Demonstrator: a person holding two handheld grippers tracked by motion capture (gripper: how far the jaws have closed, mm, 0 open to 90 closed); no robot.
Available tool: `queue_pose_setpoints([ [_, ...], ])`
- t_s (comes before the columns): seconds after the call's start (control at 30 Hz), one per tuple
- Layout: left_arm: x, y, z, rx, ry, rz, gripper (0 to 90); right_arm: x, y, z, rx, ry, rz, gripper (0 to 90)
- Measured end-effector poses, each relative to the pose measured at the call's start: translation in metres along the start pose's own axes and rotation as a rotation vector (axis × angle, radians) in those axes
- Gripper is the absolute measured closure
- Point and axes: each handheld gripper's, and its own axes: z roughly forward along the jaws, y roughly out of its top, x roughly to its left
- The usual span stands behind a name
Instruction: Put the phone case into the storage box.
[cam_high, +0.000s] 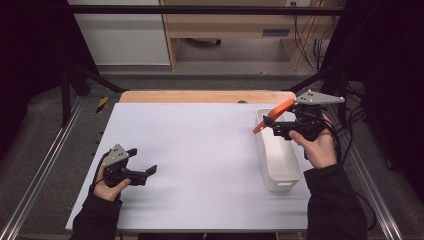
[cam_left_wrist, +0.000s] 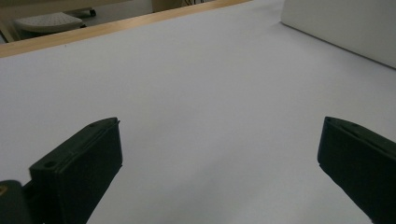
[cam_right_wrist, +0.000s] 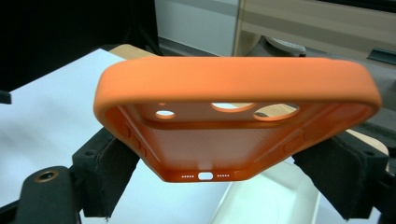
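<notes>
An orange phone case (cam_high: 272, 116) hangs tilted above the far end of a white bin (cam_high: 263, 150), with my right gripper (cam_high: 275, 128) shut on it. In the right gripper view the case (cam_right_wrist: 233, 84) lies open side up with its camera holes at the far end, and the black pads (cam_right_wrist: 109, 163) press on its two long sides. At the table's left front, my left gripper (cam_high: 141, 161) rests low over the white table top (cam_high: 200, 150), open with nothing between its fingers. The left gripper view has its jaws wide apart over bare white surface (cam_left_wrist: 219, 140).
The long white bin stands along the right side of the table; its wall (cam_left_wrist: 341, 23) appears at the far right of the left gripper view. A wooden strip (cam_high: 205, 96) runs along the table's far edge. Metal rails flank both sides.
</notes>
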Motion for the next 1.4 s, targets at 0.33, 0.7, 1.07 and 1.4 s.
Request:
queue_pose_setpoints([
  [0.33, 0.000, 0.000, 0.001, 0.002, -0.004, 0.004, 0.0, -0.012, 0.006, 0.010, 0.022, -0.082, 0.032, 15.6],
  [0.7, 0.000, -0.001, 0.002, 0.000, -0.008, 0.007, 0.0, -0.022, 0.011, 0.025, 0.054, -0.153, 0.069, 15.6],
  [1.07, 0.000, -0.001, 0.003, 0.005, -0.015, 0.017, 0.0, -0.033, 0.013, 0.046, 0.104, -0.219, 0.101, 15.5],
  [1.4, 0.000, -0.001, 0.004, 0.012, -0.017, 0.023, 0.0, -0.040, 0.012, 0.066, 0.138, -0.267, 0.126, 15.5],
])
